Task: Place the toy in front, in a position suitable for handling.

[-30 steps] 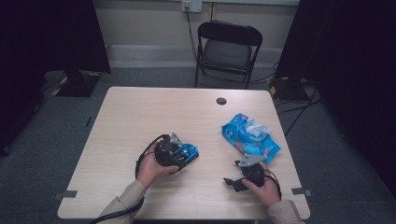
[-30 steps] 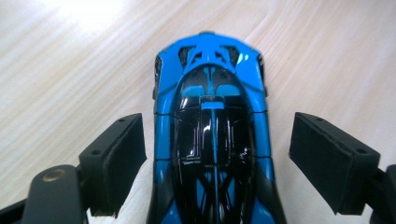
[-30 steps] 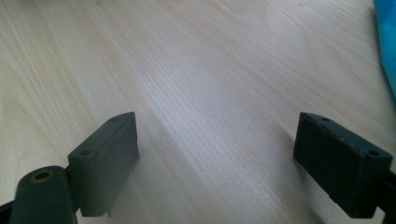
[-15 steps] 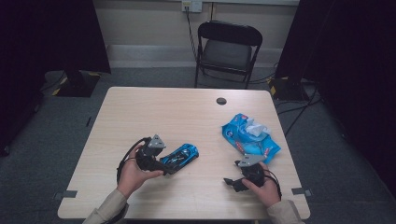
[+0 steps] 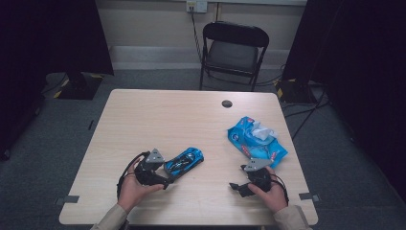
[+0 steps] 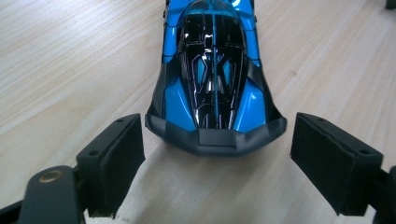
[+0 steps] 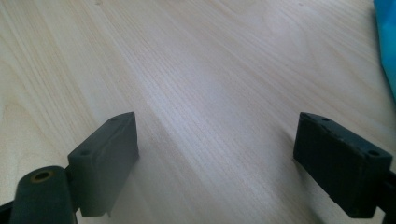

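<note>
Drawn back slightly toward lower left since half a second ago: left gripper (image 5: 165,176), jaws wide, flanking but not touching blue toy car (image 5: 185,161) on pale wooden table (image 5: 158,115), lower centre. Lower right: right gripper (image 5: 238,187), jaws wide over bare wood.

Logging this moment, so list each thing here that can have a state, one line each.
Left gripper: open, jaws apart just behind the car, not touching it.
Right gripper: open, nothing between its jaws, over bare table.
Toy car: on its wheels on the table, free.
Wipes pack: lying flat, a white wipe sticking out of the top.
Chair: unfolded, vacant, behind the table.
</note>
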Demonstrator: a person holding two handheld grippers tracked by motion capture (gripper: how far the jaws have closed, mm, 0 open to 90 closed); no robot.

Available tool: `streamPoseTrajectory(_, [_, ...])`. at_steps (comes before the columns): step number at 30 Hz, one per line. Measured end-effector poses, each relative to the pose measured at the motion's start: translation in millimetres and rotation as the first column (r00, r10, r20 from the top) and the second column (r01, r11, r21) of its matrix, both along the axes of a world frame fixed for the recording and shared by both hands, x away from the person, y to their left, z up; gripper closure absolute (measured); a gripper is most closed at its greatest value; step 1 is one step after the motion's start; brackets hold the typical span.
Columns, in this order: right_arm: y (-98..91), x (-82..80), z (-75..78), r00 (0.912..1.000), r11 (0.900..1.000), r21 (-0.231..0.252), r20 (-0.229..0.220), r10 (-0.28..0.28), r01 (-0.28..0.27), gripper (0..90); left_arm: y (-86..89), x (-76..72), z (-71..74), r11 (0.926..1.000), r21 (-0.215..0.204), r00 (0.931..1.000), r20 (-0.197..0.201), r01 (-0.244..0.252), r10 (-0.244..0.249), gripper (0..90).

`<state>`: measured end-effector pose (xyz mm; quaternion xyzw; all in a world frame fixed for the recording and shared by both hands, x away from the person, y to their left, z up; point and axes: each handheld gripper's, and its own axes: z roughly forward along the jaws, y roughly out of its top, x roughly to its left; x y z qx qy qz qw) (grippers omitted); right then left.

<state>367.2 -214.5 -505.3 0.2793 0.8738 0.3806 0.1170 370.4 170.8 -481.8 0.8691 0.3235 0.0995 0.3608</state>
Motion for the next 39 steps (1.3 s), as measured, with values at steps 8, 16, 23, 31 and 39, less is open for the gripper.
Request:
streamPoseTrajectory(8, [0.0,0.0,0.0,1.0000,1.0000,0.000,0.000,0.000,0.000,13.1,-7.7,1.5,-9.5,0.9998,0.007,0.9989,0.042,-0.021,0.021,16.5])
streamPoseTrajectory(16, [0.0,0.0,0.0,1.0000,1.0000,0.000,0.000,0.000,0.000,13.1,-12.2,4.2,-16.5,0.9998,0.010,0.9984,0.054,-0.018,0.017,18.0])
streamPoseTrajectory(23, [0.0,0.0,0.0,1.0000,1.0000,0.000,0.000,0.000,0.000,13.1,-17.1,5.3,-21.2,0.9995,-0.017,0.9974,0.067,-0.026,0.027,21.6])
streamPoseTrajectory(31, [-0.1,0.2,0.0,1.0000,1.0000,0.000,0.000,0.002,-0.002,13.0,-15.0,5.5,-22.7,0.9995,-0.025,0.9961,0.086,-0.021,0.023,23.6])
streamPoseTrajectory(39, [0.3,0.4,-0.1,1.0000,1.0000,-0.001,0.000,-0.001,0.001,12.7,-15.0,5.4,-22.8,0.9994,-0.026,0.9960,0.086,-0.022,0.024,23.7])
